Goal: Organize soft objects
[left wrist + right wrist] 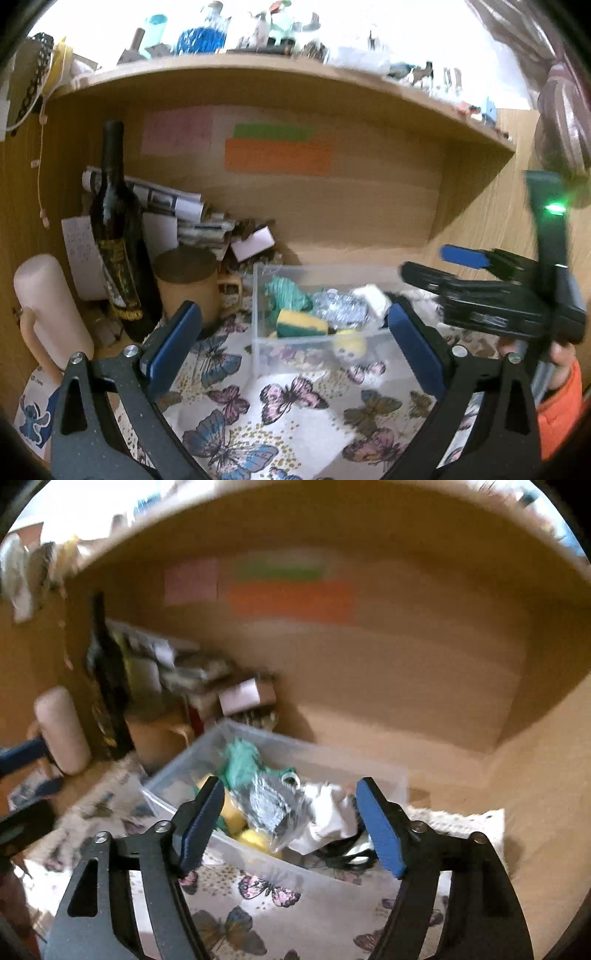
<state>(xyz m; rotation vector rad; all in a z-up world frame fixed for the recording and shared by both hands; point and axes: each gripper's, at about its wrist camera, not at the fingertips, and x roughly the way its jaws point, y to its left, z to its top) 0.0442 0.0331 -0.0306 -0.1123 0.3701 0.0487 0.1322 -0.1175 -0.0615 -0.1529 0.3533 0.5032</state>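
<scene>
A clear plastic bin (258,343) (173,786) stands on the butterfly-print cloth (295,406) (325,904). It holds a teal yarn piece (286,291) (242,760), a green-and-yellow sponge (301,325), a silvery plastic bag (338,306) (269,805), a white cloth (371,295) (328,816), a yellow plush (351,345) (255,838) and something black (347,853). My left gripper (291,343) is open and empty in front of the bin. My right gripper (291,823) is open and empty above the bin's near side; it shows in the left wrist view (421,264), blurred.
A dark wine bottle (114,236), a tan lidded mug (192,284) and a pale pink bottle (51,306) stand left of the bin. Papers and boxes (207,225) are piled behind. A wooden shelf (280,77) overhangs the desk. A white lace mat (458,823) lies at right.
</scene>
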